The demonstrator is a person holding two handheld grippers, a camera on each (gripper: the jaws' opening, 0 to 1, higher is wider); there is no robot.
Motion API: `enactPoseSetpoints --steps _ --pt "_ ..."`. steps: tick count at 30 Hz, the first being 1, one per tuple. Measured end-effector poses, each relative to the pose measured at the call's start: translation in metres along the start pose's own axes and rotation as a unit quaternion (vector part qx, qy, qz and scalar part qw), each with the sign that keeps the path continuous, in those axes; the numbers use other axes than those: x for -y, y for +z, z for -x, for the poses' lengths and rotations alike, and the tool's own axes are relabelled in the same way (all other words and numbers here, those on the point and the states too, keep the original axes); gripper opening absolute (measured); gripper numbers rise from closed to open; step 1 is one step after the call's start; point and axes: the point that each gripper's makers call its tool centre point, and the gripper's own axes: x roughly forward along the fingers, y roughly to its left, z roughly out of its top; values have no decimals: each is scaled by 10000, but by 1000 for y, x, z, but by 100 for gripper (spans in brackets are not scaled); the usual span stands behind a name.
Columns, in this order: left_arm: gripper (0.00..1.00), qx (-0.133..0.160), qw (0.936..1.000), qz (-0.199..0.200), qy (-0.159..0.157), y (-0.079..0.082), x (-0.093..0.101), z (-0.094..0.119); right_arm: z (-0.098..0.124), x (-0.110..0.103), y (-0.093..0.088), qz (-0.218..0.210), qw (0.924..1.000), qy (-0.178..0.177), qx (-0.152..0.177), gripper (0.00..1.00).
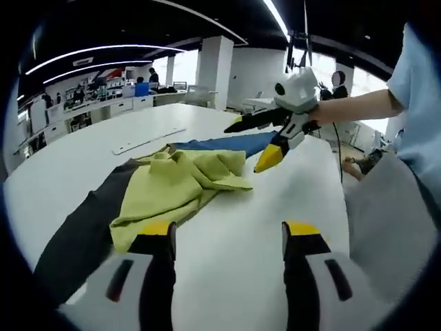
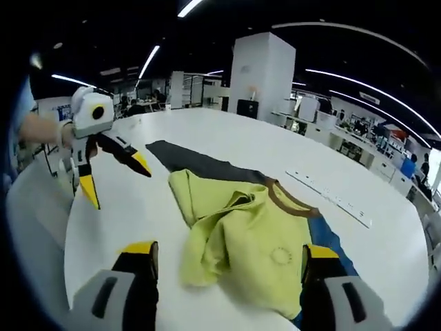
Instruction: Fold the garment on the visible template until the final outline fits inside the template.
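Yellow-green garment sits crumpled over the dark-and-blue template on the white counter, with both the left hand-held gripper and right hand-held gripper wide open above it, holding nothing.

We are looking at an open-plan office or lab: long ceiling light strips, a square white pillar, rows of cluttered white desks.

Crumpled yellow-green garment on template

No legible text, label or number anywhere (wall signs too blurred).
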Motion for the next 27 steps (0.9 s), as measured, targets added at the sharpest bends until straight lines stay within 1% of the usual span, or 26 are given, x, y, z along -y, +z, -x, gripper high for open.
enactPoseSetpoints --steps 2,4,8,9,10,11,15,17,21,24,27 --pt "58 2 10000 -28 -3 4 -2 -7 1 -3 -4 3 10000 11 -39 84" --pt "56 -22 9999 -98 62 8 -6 -12 3 -5 -6 -44 10000 15 -39 84" --pt "55 6 9999 -133 105 13 -11 -23 5 -6 -10 -113 9999 -18 -32 83" --pt "53 -22 9996 -217 160 13 -13 -25 5 -6 -11 -160 9999 -15 -34 82" --pt "52 -52 9993 -290 228 13 -16 -27 6 -8 -12 -303 9995 4 13 81" --pt "50 -82 9990 -319 297 13 -19 -31 7 -8 -13 -303 9995 1 3 81" --pt "42 35 9981 -217 583 20 -33 -39 9 -14 -19 -339 9994 16 -13 80" --pt "39 -23 9967 -369 721 20 -39 -43 10 -18 -22 -329 9995 19 -15 79" --pt "33 -104 9952 -521 824 20 -44 -55 13 -24 -26 -236 9997 12 -22 74" --pt "30 -74 9948 -525 873 23 -47 -63 12 -29 -31 -165 9998 -27 -67 71" --pt "28 -146 9939 -572 934 21 -50 -71 11 -33 -34 -27 9999 -103 -99 64"
